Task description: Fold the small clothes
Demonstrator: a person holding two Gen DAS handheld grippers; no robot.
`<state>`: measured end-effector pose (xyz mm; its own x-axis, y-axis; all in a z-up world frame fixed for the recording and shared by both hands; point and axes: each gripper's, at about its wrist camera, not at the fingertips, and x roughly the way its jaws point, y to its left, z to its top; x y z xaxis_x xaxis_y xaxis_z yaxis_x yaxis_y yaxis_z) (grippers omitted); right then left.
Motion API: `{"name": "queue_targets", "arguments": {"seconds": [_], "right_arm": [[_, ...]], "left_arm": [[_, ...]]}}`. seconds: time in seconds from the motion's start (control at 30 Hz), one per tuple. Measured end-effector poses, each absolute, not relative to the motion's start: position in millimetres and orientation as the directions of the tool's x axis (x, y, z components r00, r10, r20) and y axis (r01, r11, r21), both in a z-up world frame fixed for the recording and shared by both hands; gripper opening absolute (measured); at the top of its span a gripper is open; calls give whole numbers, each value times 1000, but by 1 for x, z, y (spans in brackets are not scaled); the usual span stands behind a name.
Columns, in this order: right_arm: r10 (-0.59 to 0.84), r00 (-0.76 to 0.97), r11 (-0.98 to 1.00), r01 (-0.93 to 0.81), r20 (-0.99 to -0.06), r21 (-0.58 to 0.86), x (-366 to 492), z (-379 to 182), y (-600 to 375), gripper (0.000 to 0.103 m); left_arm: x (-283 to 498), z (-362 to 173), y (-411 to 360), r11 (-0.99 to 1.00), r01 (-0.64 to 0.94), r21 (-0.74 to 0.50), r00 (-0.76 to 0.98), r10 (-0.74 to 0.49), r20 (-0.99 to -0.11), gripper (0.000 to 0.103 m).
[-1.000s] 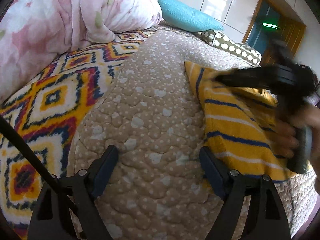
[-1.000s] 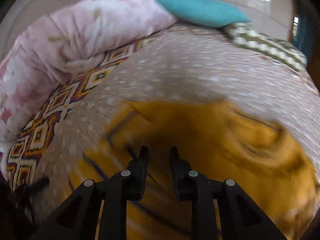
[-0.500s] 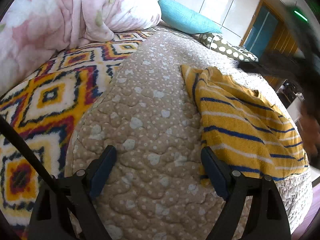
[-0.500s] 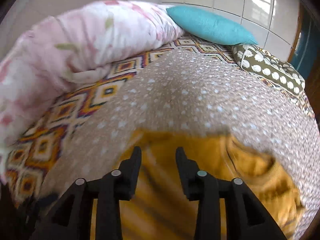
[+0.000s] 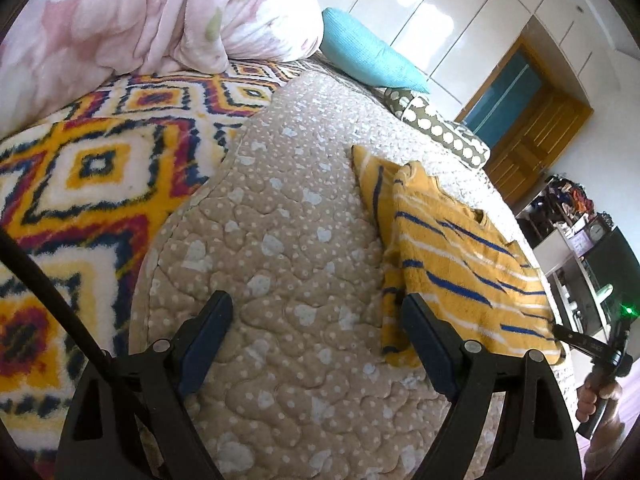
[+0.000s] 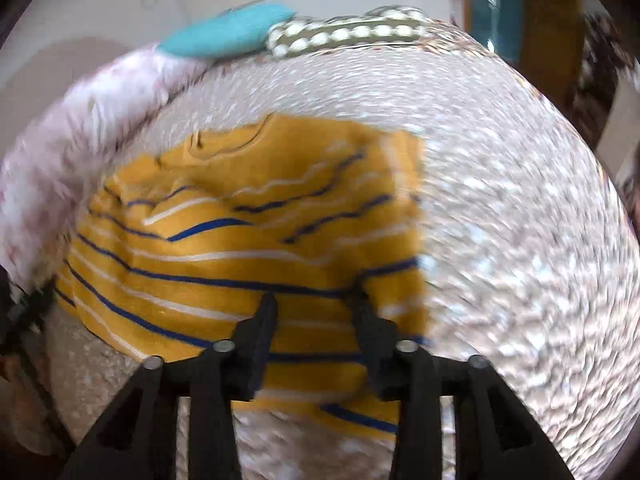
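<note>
Lying folded on beige quilted bedspread [image 5: 288,240], right of frame centre: yellow striped shirt [image 5: 452,264]. Left gripper [image 5: 316,332] spread wide, empty, low over quilt. Right gripper [image 6: 314,310] parted, empty, above shirt hem.

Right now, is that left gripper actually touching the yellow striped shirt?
Cannot tell. In the left wrist view the left gripper is open, and one finger overlaps the edge of the yellow striped shirt, but no contact or gap shows plainly.

Bare quilted mat [image 5: 280,248] open before us left of the striped shirt [image 5: 448,256], pink duvet [image 5: 120,12] and pillows [image 5: 368,60] blocking the far edge
</note>
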<state>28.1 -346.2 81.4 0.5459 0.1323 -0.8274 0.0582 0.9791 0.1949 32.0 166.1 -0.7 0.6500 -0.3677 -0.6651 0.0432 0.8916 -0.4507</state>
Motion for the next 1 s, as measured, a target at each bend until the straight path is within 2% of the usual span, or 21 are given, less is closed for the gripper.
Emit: {"name": "queue_targets", "arguments": {"seconds": [0.03, 0.07, 0.1, 0.17, 0.23, 0.33, 0.4, 0.53, 0.63, 0.77, 0.9, 1.0], "right_arm": [[112, 556, 981, 68, -824, 179, 22, 84, -350, 41], [45, 561, 990, 88, -827, 114, 13, 87, -352, 51], [-3, 564, 993, 100, -826, 65, 6, 87, -353, 54], [-12, 578, 993, 106, -816, 61, -10, 86, -361, 55], [22, 586, 987, 117, -810, 111, -24, 82, -372, 55], [64, 604, 973, 138, -794, 184, -39, 76, -384, 55], [58, 606, 967, 162, -794, 195, -43, 72, -389, 55], [40, 621, 972, 157, -783, 174, -47, 76, -386, 55], [30, 645, 985, 110, -764, 132, -50, 88, -370, 55], [112, 648, 992, -28, -754, 124, -43, 97, -320, 55], [176, 641, 978, -200, -747, 59, -36, 100, -247, 57], [196, 633, 938, -343, -749, -44, -29, 94, -180, 62]], "left_arm": [[34, 2, 165, 895, 38, -444, 631, -366, -684, 85], [36, 7, 164, 894, 35, -447, 611, -373, -698, 85], [37, 12, 162, 878, 51, -475, 599, -408, -689, 85], [38, 21, 157, 830, 101, -549, 575, -499, -648, 85], [42, 24, 143, 823, 117, -556, 551, -519, -653, 85], [57, 17, 111, 906, 126, -403, 522, -406, -750, 85], [67, 7, 93, 972, 101, -214, 498, -236, -835, 76], [60, 11, 99, 984, 53, -169, 526, -171, -833, 74], [47, 14, 115, 986, 20, -168, 549, -151, -822, 74], [32, 11, 139, 970, -14, -241, 552, -194, -811, 74], [6, 21, 156, 979, -80, -189, 583, -108, -805, 73], [-24, 32, 181, 949, -98, -300, 620, -178, -764, 73]]}}
